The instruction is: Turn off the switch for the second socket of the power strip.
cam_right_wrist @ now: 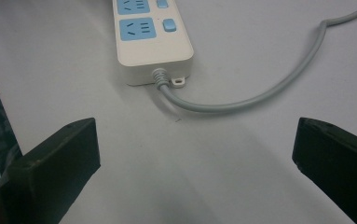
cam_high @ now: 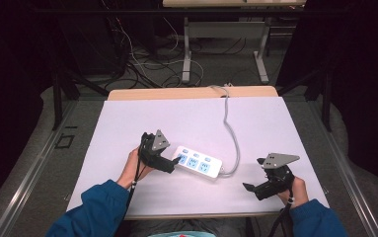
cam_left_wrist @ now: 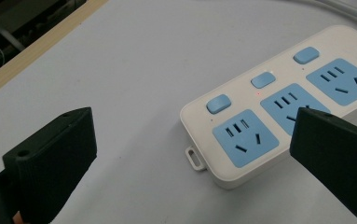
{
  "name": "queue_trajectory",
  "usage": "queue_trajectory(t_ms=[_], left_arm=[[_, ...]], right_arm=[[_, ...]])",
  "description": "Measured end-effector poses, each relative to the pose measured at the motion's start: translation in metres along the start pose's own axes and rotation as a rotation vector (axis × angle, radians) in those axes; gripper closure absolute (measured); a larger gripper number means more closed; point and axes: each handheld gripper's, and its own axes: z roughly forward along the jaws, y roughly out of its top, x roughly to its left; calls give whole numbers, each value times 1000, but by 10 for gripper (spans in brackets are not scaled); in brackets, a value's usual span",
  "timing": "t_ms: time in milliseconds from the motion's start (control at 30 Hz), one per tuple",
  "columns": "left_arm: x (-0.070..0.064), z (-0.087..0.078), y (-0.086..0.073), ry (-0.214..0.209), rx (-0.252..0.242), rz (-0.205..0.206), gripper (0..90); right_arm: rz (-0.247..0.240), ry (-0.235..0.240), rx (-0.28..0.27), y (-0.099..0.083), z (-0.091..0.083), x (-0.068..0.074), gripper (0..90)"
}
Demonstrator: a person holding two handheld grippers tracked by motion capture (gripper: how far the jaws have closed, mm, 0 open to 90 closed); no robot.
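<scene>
A white power strip [cam_high: 198,162] lies mid-table, its grey cord [cam_high: 231,133] running toward the top of the frame, with the left gripper [cam_high: 175,161] spread wide at its left end and the right gripper [cam_high: 251,183], jaws also apart, at lower right.

In the left gripper view, the white plastic power strip with blue sockets [cam_left_wrist: 278,116] runs off the right edge — one black jaw covers part of its middle socket.
</scene>
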Motion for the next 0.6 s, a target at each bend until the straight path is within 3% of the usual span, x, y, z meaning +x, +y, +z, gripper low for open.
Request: queue_trajectory(t_ms=[600], left_arm=[[1,20,12,-21,19,-10,3]], right_arm=[[-1,0,1,0,0,0,0]])
